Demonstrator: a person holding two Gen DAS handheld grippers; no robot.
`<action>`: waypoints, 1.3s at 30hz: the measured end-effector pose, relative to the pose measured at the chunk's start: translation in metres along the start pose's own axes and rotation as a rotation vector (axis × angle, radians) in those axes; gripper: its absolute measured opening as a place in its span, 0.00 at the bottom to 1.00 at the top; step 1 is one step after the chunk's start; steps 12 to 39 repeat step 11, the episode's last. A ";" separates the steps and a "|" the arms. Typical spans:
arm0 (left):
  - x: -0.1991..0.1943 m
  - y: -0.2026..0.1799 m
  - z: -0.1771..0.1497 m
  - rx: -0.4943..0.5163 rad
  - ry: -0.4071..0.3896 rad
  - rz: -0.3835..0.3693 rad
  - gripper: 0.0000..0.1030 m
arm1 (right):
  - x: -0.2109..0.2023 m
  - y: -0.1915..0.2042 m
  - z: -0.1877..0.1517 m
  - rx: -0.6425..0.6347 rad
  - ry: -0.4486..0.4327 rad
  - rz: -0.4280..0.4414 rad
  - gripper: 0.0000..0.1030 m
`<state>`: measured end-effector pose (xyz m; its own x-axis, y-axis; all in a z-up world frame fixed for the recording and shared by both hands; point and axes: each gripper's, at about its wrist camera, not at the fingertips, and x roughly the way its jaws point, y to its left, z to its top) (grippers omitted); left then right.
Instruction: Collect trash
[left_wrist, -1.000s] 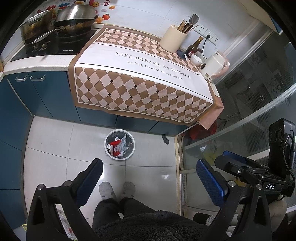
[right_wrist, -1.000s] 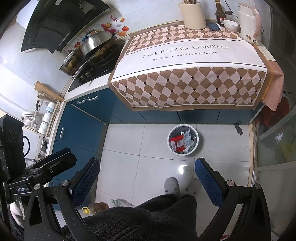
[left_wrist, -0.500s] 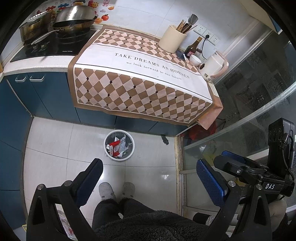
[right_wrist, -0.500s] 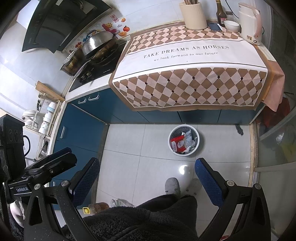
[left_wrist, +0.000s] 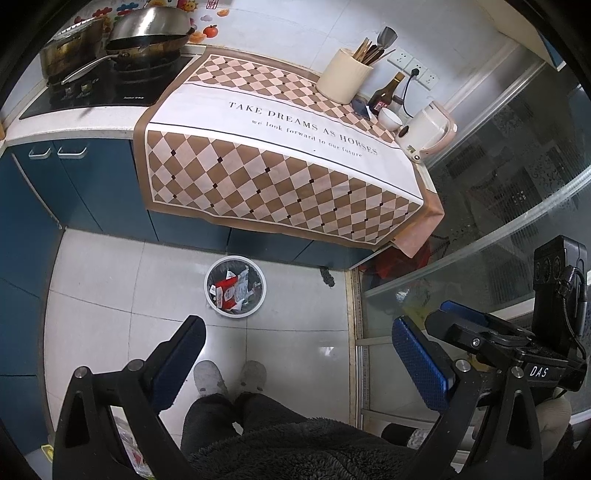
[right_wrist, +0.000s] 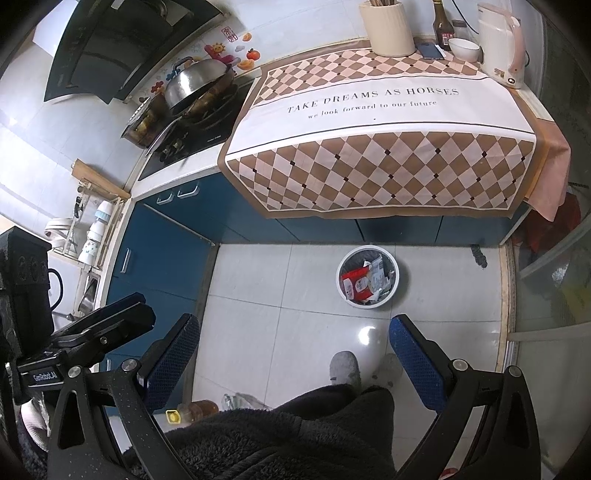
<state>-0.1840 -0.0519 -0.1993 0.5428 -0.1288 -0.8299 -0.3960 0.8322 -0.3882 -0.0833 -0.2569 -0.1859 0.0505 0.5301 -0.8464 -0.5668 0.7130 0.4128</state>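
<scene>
A round white trash bin (left_wrist: 211, 295) (right_wrist: 396, 275) stands on the tiled floor in front of the blue cabinets, holding red and white wrappers (left_wrist: 226, 291) (right_wrist: 356, 286). My left gripper (left_wrist: 297, 334) is open and empty, held high above the floor and well short of the bin. My right gripper (right_wrist: 293, 332) is also open and empty, at a similar height, with the bin ahead and slightly right. The checkered cloth (left_wrist: 280, 162) (right_wrist: 380, 147) on the counter carries no loose trash that I can see.
A person's legs and grey slippers (left_wrist: 210, 376) (right_wrist: 343, 367) are below the grippers. On the counter stand a utensil holder (left_wrist: 343, 75), dark bottle (left_wrist: 384, 94), bowl (left_wrist: 389, 118), kettle (left_wrist: 428, 131) and wok (left_wrist: 147, 27). A glass partition (left_wrist: 498, 184) is at the right. A bottle (right_wrist: 197, 408) lies on the floor.
Both views have drifted very slightly; the counter sits a touch lower in frame. Both grippers stay open and empty, and the bin has not moved.
</scene>
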 end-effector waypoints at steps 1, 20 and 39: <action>0.000 0.000 0.000 0.002 0.000 0.000 1.00 | 0.000 -0.001 0.000 0.001 0.003 0.002 1.00; 0.005 -0.011 -0.010 -0.024 -0.008 0.011 1.00 | 0.004 -0.007 0.004 -0.002 0.019 0.010 1.00; 0.005 -0.011 -0.010 -0.024 -0.008 0.011 1.00 | 0.004 -0.007 0.004 -0.002 0.019 0.010 1.00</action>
